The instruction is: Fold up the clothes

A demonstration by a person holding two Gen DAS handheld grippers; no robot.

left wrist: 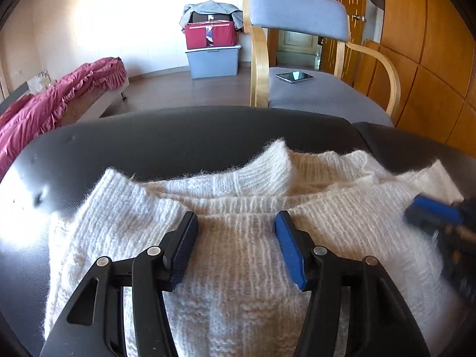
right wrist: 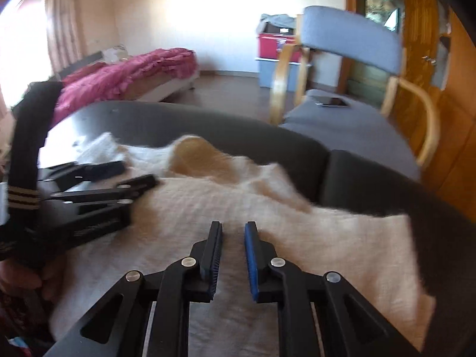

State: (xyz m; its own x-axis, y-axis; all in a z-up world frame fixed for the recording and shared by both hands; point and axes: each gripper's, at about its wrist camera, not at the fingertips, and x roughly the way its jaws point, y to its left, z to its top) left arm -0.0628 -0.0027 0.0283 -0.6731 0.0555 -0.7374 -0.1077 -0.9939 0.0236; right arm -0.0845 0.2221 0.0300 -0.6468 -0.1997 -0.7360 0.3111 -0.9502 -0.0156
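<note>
Two jaws hang over one white sweater (left wrist: pixel 244 282), a thick ribbed knit with fuzzy edges, which lies flat on the smooth dark counter (left wrist: pixel 178 136) directly under them. The left gripper (left wrist: pixel 235 217) has its jaws wide apart above the cloth below the collar, and nothing is between them. The right gripper (right wrist: pixel 233 224) keeps only a narrow gap, with no cloth in it. Its view is blurred, so the knit looks plain. The near part of the sweater is cut off by the frame.
</note>
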